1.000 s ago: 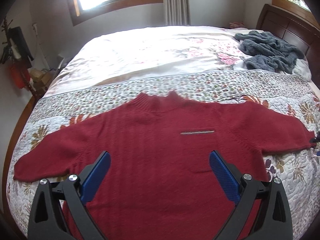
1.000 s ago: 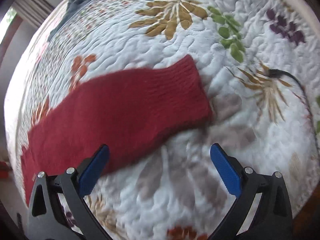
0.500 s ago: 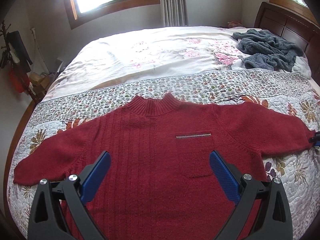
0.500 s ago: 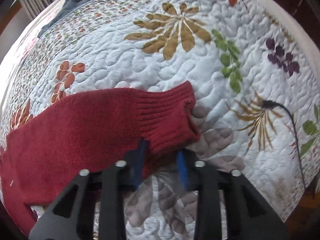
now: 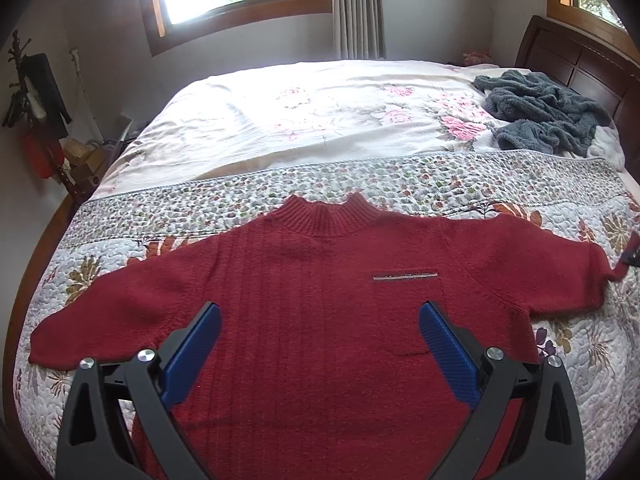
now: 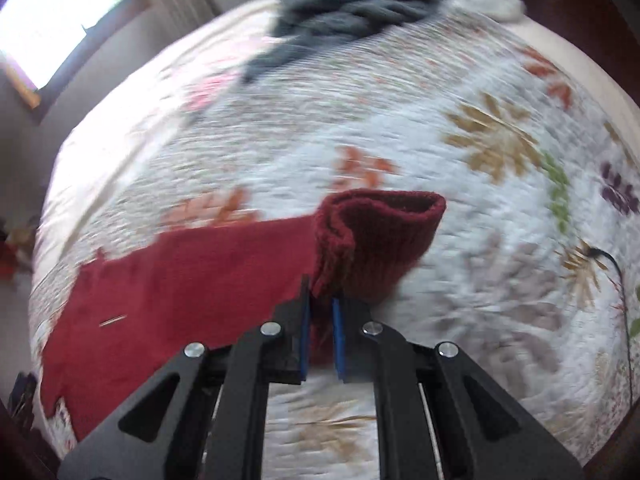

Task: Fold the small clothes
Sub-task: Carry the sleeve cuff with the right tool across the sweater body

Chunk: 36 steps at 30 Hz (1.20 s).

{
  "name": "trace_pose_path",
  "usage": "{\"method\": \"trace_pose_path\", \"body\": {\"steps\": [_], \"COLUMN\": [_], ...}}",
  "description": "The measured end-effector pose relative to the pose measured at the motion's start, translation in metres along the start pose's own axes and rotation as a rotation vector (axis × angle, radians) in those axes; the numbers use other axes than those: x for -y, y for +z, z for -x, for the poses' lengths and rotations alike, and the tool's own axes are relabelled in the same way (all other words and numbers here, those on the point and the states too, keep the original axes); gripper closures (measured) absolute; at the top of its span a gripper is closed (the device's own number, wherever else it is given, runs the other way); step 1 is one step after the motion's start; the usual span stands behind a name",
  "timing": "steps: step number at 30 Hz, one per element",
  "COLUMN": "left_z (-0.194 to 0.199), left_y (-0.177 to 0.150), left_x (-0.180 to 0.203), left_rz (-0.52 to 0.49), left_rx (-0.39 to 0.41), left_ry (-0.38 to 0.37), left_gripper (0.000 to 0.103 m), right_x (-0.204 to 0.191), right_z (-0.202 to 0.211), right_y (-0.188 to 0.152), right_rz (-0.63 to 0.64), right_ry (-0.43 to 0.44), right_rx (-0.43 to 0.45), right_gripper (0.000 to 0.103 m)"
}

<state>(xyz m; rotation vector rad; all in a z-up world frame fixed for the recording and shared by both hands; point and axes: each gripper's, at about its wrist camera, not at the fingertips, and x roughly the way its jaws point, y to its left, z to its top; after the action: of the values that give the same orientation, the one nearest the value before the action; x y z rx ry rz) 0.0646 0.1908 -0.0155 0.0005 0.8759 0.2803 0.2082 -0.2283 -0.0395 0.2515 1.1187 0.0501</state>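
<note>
A small red knit sweater [image 5: 320,304] lies face up on the quilted bedspread [image 5: 400,184], collar away from me, both sleeves spread out. My left gripper [image 5: 318,344] hovers open over the sweater's lower body, touching nothing. In the right wrist view my right gripper [image 6: 320,320] is shut on the cuff of the sweater's right sleeve [image 6: 376,236]. The cuff is lifted off the quilt and curls open above the blue pads. The right sleeve end [image 5: 612,268] looks raised at the edge of the left wrist view.
A crumpled grey fleece garment [image 5: 540,112] lies near the dark wooden headboard [image 5: 568,60]. A black cable [image 6: 616,280] runs over the quilt to the right of the held cuff. A coat stand with clutter [image 5: 36,92] sits left of the bed.
My right gripper went from open over the sleeve to shut on the cuff, then lifted it off the quilt. The left gripper stayed open and drew back slightly.
</note>
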Motion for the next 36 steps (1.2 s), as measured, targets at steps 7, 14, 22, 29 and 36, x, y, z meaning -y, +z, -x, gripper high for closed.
{"method": "trace_pose_path", "body": {"steps": [7,14,22,29,36], "left_z": [0.0,-0.008,-0.033,-0.06,-0.08], "left_y": [0.0,-0.005,-0.013,-0.017,-0.018], "left_x": [-0.023,-0.05,-0.088,-0.114,-0.108], "left_rz": [0.026,0.063,0.11,0.17,0.166], "left_rx": [0.0,-0.011,-0.054,-0.114,-0.177], "left_ry": [0.005,0.011,0.041,-0.007,-0.079], "left_gripper": [0.004,0.004,0.004,0.004,0.005], "right_x": [-0.107,-0.198,-0.272,-0.311,-0.318], "right_z": [0.001,-0.015,-0.05,-0.086,-0.126], "right_y": [-0.009,-0.028,-0.058,-0.083,-0.103], "right_rz": [0.155,0.267,0.349,0.4,0.392], "right_ry": [0.12,0.23,0.27,0.242,0.266], "right_rx": [-0.002,-0.047,-0.125,-0.17,-0.283], "right_gripper": [0.096,0.096,0.096,0.096,0.086]}}
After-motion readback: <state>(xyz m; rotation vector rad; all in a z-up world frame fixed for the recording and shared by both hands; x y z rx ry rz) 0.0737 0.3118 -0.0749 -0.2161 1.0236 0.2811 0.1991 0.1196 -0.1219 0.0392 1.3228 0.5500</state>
